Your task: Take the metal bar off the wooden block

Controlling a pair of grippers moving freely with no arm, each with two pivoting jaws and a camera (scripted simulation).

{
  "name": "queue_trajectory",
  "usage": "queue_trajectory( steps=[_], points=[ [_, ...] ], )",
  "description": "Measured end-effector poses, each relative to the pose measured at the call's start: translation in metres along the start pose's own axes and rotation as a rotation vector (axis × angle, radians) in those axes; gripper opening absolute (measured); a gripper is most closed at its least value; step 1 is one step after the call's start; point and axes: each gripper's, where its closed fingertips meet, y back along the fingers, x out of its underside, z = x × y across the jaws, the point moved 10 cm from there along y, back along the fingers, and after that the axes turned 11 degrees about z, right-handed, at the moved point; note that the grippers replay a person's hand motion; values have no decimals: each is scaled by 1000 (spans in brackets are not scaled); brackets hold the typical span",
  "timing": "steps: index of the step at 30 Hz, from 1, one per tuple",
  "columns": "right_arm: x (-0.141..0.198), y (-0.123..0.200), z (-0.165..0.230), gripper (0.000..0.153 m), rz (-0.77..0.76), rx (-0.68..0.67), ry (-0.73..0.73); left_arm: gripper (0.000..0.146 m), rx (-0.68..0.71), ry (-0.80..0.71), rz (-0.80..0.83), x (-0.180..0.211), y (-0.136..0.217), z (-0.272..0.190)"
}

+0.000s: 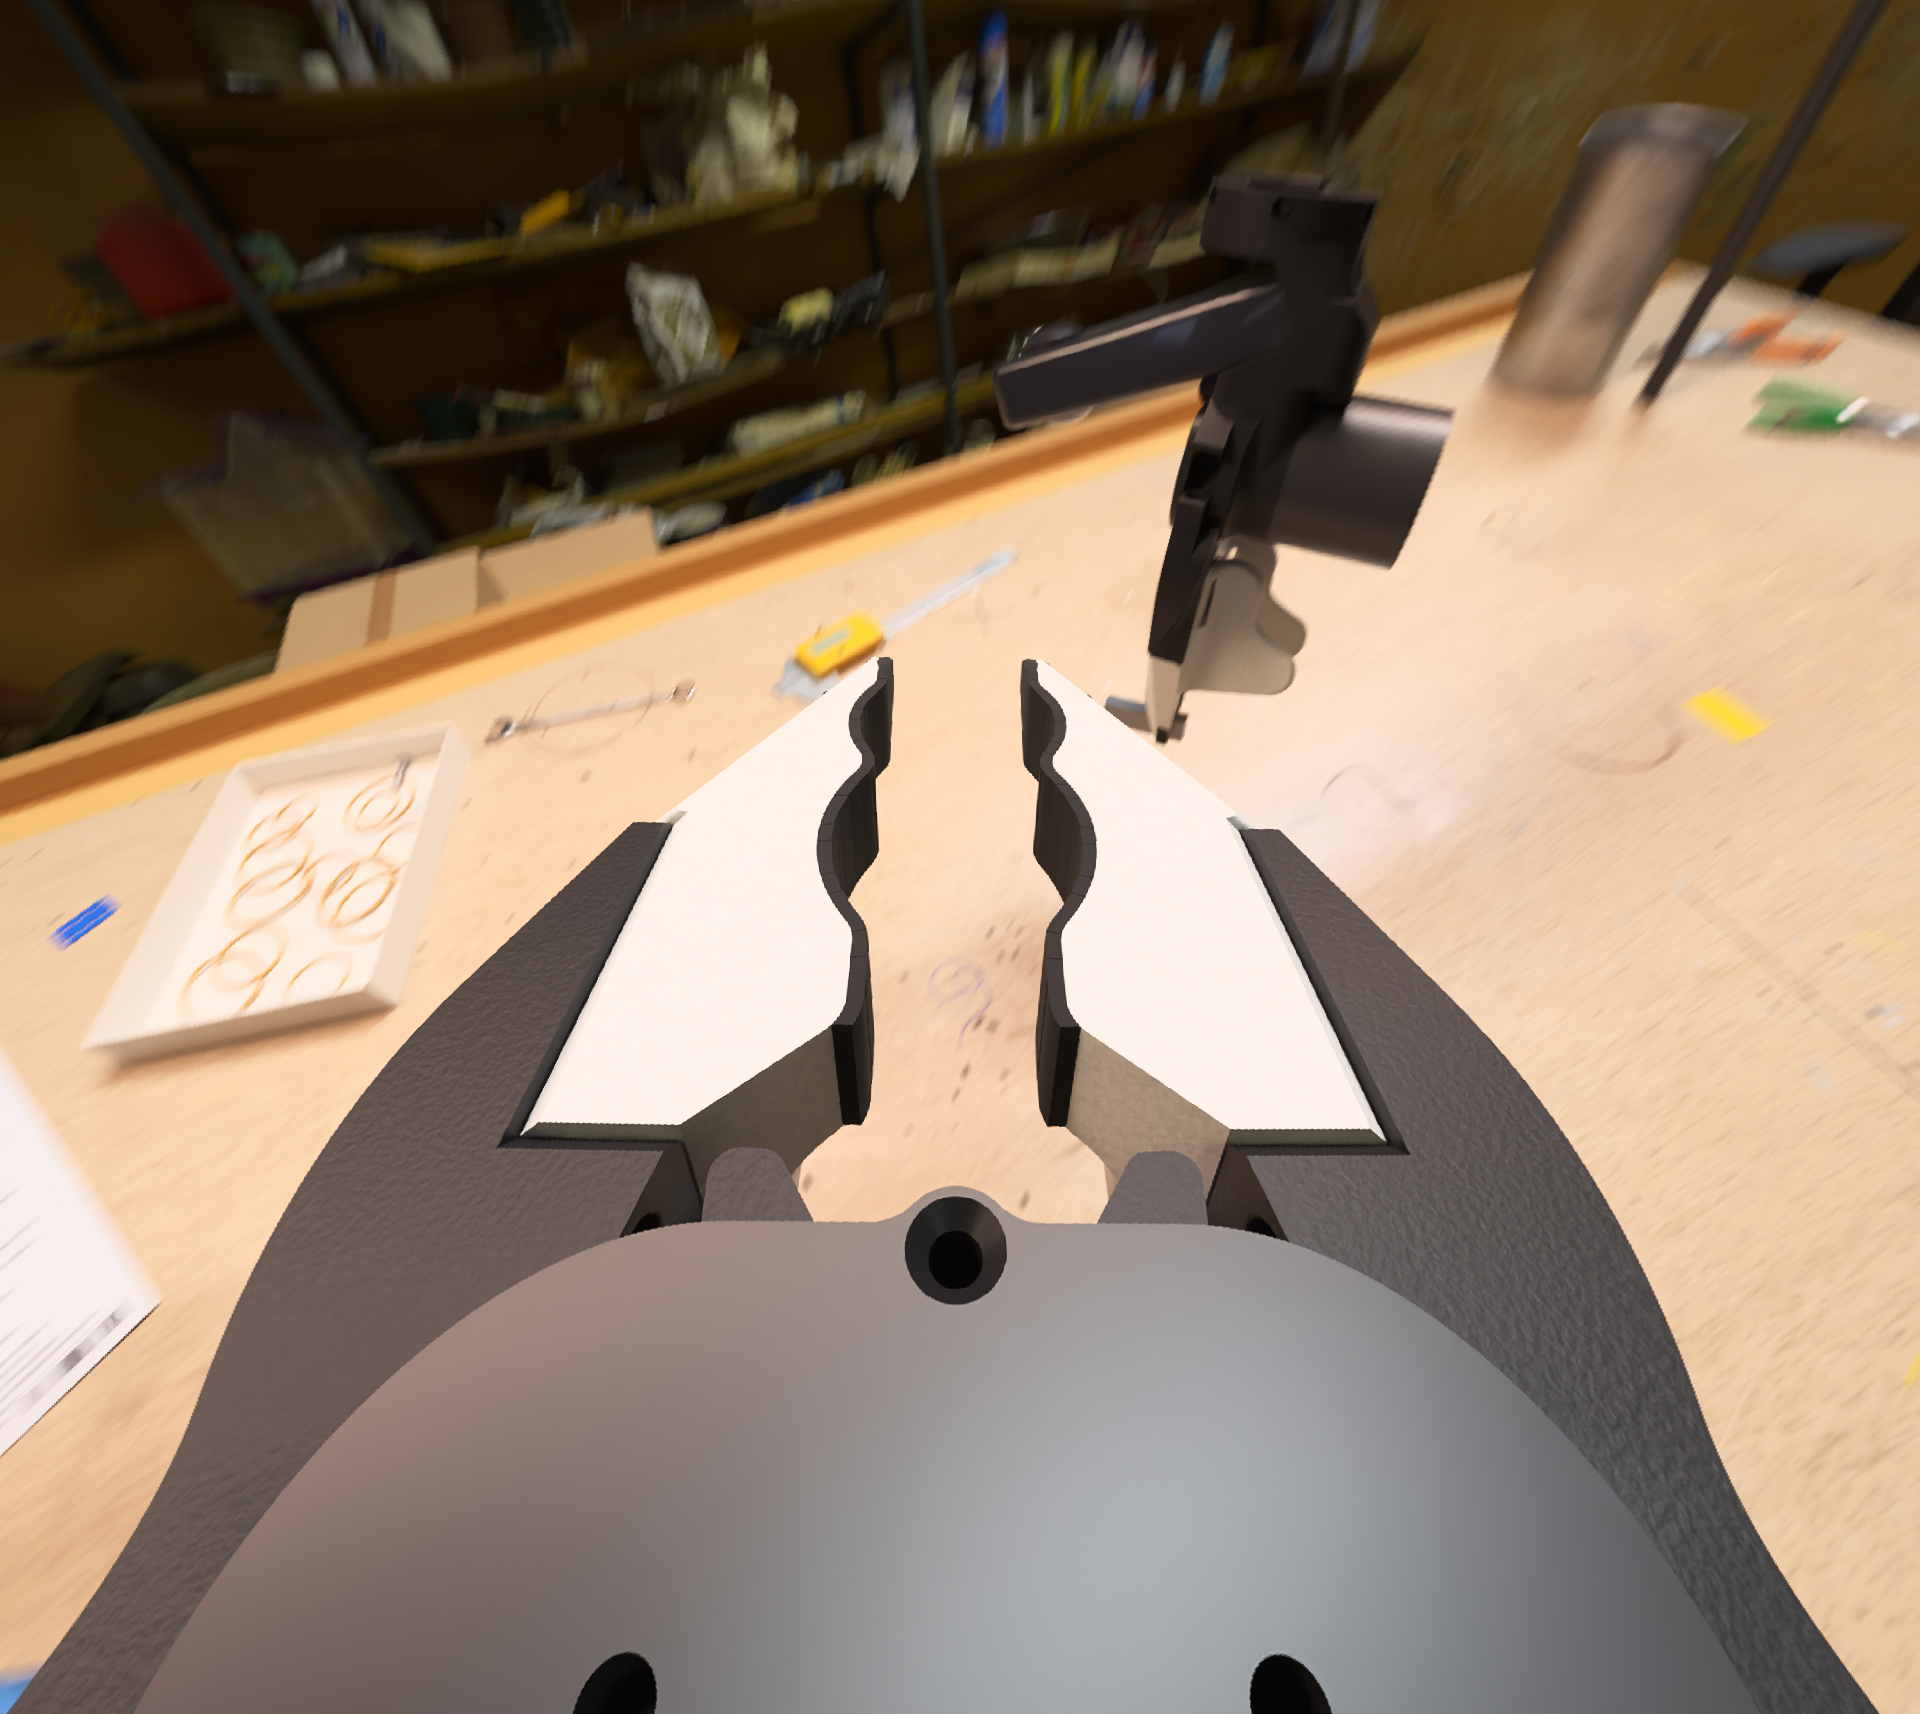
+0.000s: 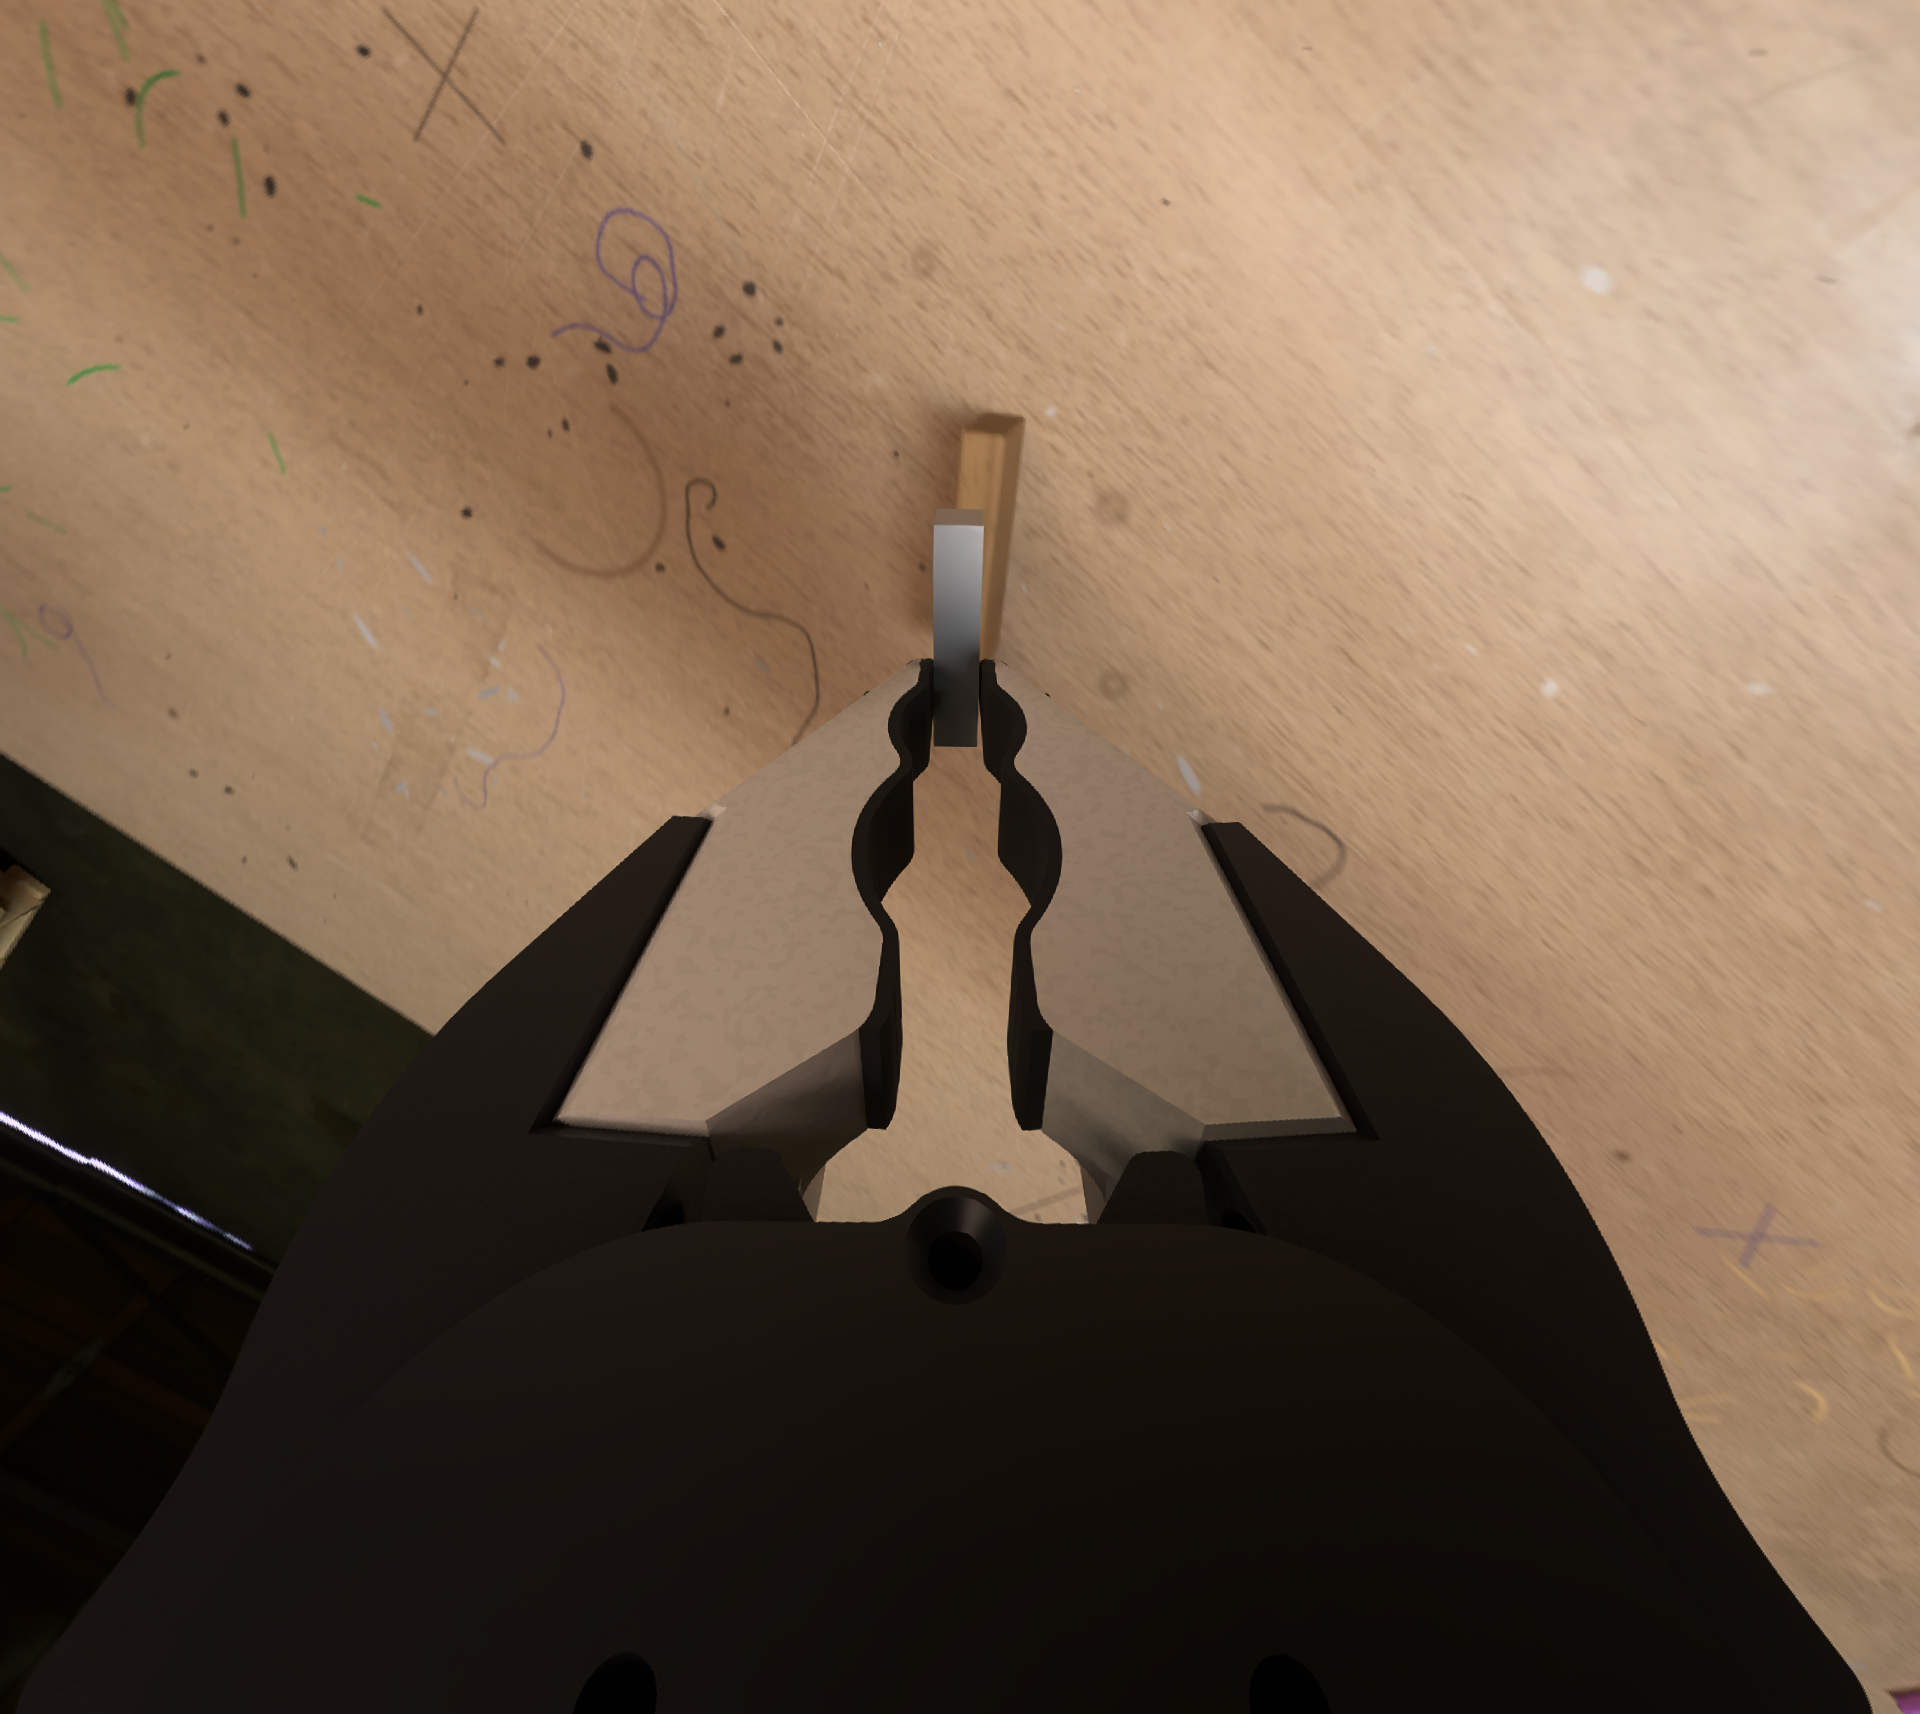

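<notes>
One gripper does the work: the right gripper pinches the near end of the metal bar between its fingertips, and the bar's long axis runs straight ahead along the fingers, away from the claw. The wooden block lies just beside and beyond the bar on its right, roughly parallel; whether they touch cannot be told. The left gripper hovers spread and empty over the workbench, farther off, so the lift likely falls to the right one.

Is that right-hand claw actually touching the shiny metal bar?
Touching. In the right wrist view, the right gripper has both fingertips pressed against the metal bar, no gap either side.
</notes>
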Motion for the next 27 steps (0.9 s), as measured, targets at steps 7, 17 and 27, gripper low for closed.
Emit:
queue_trajectory(
  steps=[7,17,27],
  points=[
    [72,105,-37,8,-119,-35,-6,31,98,49,-254,-6,32,-9],
    [270,175,-194,8,-256,-58,-307,32,213,-28,-89,-15,-24,-37],
    [406,87,-337,8,-252,22,-641,29,623,-2,246,15,-183,-88]
  ],
)
